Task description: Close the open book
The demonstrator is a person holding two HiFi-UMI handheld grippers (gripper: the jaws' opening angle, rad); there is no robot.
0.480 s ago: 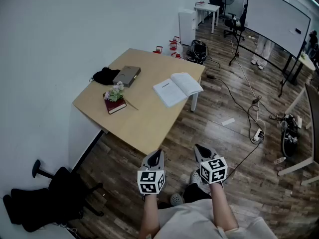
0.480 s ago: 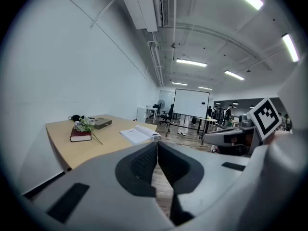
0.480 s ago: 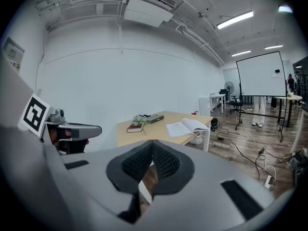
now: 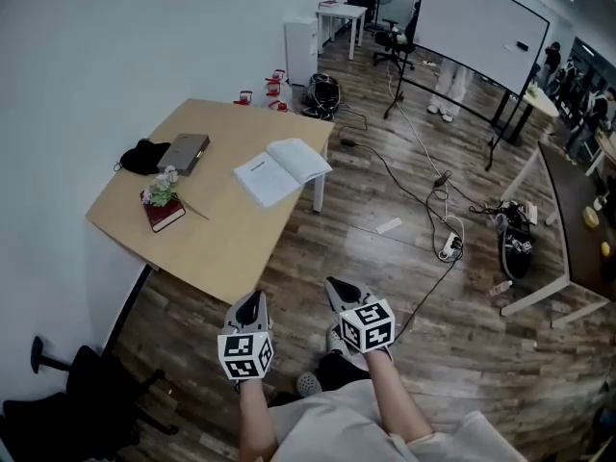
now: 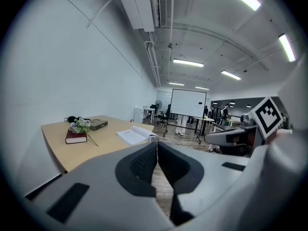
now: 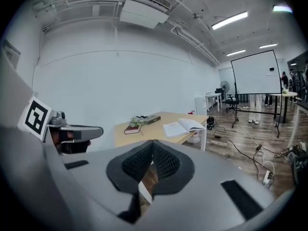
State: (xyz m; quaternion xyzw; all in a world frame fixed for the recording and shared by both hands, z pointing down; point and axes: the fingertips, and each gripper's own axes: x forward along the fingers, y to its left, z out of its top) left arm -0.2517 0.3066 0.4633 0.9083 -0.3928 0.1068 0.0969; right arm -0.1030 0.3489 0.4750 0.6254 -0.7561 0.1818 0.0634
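Observation:
The open book point(image 4: 282, 169) lies face up, pages white, near the right end of the wooden table point(image 4: 231, 234). It also shows in the left gripper view point(image 5: 136, 135) and in the right gripper view point(image 6: 185, 126), well ahead of both grippers. My left gripper point(image 4: 252, 301) is held off the table's near corner, shut and holding nothing point(image 5: 157, 144). My right gripper point(image 4: 337, 285) hangs beside it over the floor, also shut and holding nothing point(image 6: 152, 142). Neither touches the book.
On the table's left part lie a red book with flowers point(image 4: 164, 208), a grey box point(image 4: 185, 152) and a black object point(image 4: 142, 156). A black chair point(image 4: 87, 397) stands lower left. Cables and a power strip point(image 4: 449, 248) cross the floor at right. A whiteboard point(image 4: 476, 27) stands behind.
The head view has swung to the right, so the table and book now sit further left. Both grippers stay shut and appear slightly lower and further left.

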